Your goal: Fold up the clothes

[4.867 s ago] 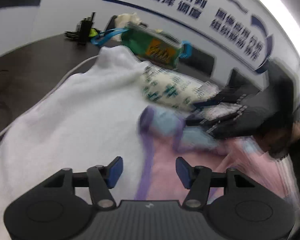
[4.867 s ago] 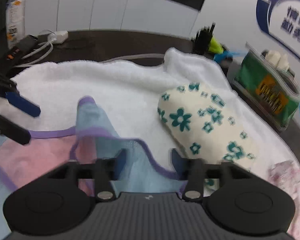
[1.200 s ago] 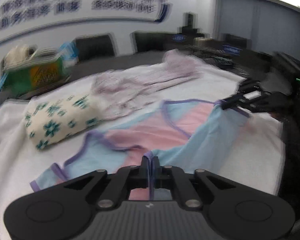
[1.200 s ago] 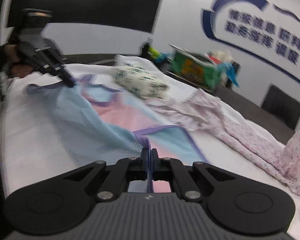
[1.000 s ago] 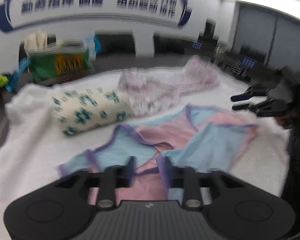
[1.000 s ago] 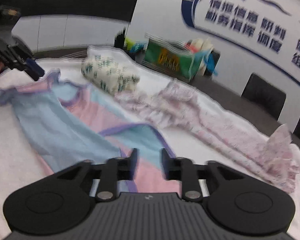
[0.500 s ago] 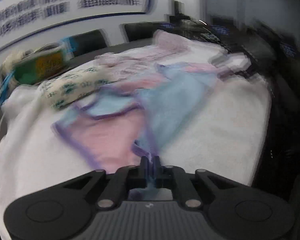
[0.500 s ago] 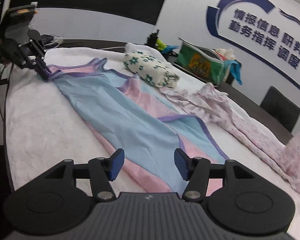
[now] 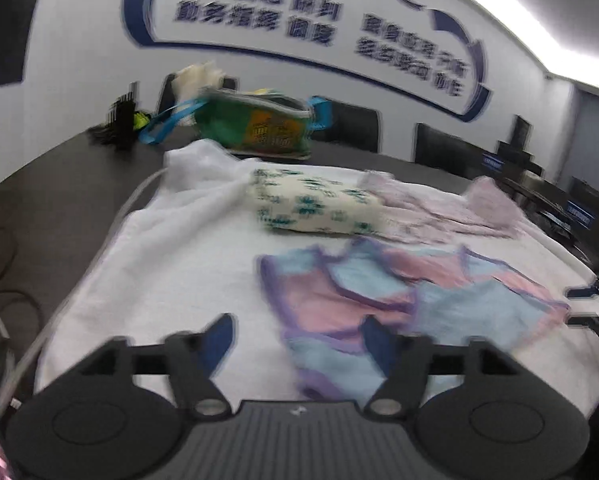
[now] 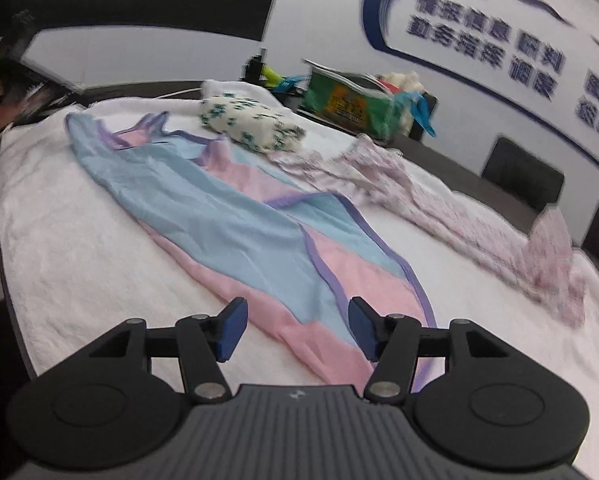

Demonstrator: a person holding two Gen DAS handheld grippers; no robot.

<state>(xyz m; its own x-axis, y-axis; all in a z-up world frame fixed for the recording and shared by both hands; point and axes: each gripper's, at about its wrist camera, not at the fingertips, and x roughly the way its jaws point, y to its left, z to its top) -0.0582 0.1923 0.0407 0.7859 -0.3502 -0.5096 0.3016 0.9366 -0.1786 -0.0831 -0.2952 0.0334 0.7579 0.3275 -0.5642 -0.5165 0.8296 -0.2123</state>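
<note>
Both grippers are open and hold nothing. The left gripper [image 9: 297, 338] hangs over the near end of the garment [image 9: 399, 300], its jaws spread wide; the right finger sits above the blue-and-purple hem, the left finger above bare towel [image 9: 171, 264]. That view is blurred, so fine detail is lost.

The right gripper [image 10: 297, 330] hovers at the other end of the garment [image 10: 235, 220] — jaws apart, with pink and blue cloth showing between the blue pads [image 10: 231, 326]. I cannot tell whether the pads touch the fabric.

The garment is pink and light blue with purple trim. It lies flat on the white towel [image 10: 79, 264], stretched lengthwise, with one blue panel folded over the pink middle.

Just beyond it sits a folded bundle [image 10: 251, 122] of cream cloth with green flowers, and beside that a crumpled pale pink floral piece [image 10: 439, 208] trails toward the far edge. A green bag [image 9: 259, 128] with blue handles stands on the dark table [image 9: 59, 176] past the towel. White cables [image 9: 3, 360] run along the towel's left side. A wall sign [image 9: 319, 24] with blue characters fills the background.
</note>
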